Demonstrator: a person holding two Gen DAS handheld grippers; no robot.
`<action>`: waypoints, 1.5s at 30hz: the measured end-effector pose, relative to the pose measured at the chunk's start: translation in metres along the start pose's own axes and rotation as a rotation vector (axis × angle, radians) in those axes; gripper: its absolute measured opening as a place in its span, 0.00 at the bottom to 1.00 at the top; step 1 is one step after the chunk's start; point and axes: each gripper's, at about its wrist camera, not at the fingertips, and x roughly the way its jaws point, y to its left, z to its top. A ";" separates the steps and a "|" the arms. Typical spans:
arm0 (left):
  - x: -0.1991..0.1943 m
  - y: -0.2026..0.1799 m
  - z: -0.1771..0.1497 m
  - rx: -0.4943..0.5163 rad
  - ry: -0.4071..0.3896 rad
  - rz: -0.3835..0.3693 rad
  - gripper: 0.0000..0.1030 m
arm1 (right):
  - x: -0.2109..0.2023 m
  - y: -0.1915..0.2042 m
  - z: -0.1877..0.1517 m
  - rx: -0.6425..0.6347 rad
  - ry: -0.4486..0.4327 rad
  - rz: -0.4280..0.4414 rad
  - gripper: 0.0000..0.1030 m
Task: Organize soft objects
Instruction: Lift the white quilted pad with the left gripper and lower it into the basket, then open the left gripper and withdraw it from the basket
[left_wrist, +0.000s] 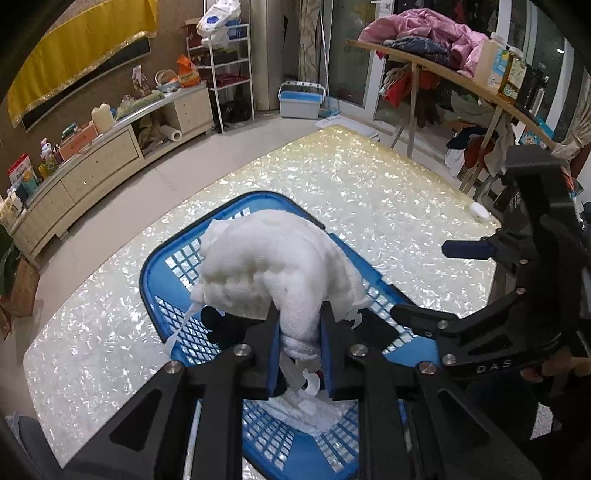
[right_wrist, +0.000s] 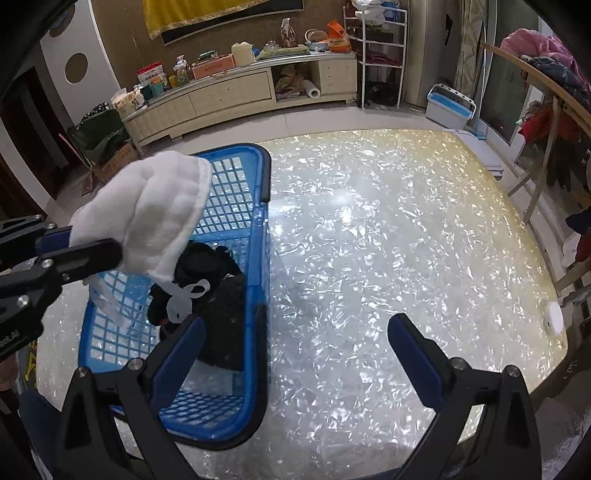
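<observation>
Left gripper (left_wrist: 299, 328) clamps a white quilted cloth (left_wrist: 273, 266), held above the blue mesh basket (left_wrist: 166, 258) on the table (right_wrist: 369, 240); dark fabric (right_wrist: 207, 266) lies inside. Advice: lower well past the rim before releasing, tucking trailing strings in. Right gripper (right_wrist: 295, 347) spread wide, empty, beside the basket.

A glossy, shell-patterned table (right_wrist: 369, 258) is seen. A blue basket (right_wrist: 258, 236) and a small white disc (right_wrist: 554, 317) are set on it, well apart.
</observation>
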 end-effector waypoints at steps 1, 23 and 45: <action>0.006 0.002 0.001 0.001 0.009 0.000 0.17 | 0.003 -0.001 0.001 0.001 0.003 0.001 0.97; 0.085 0.017 -0.003 -0.001 0.142 0.003 0.22 | 0.031 -0.007 0.003 0.042 0.075 0.020 0.97; -0.012 0.018 -0.028 -0.078 0.035 0.110 0.86 | -0.028 0.019 -0.006 -0.003 -0.022 0.045 0.97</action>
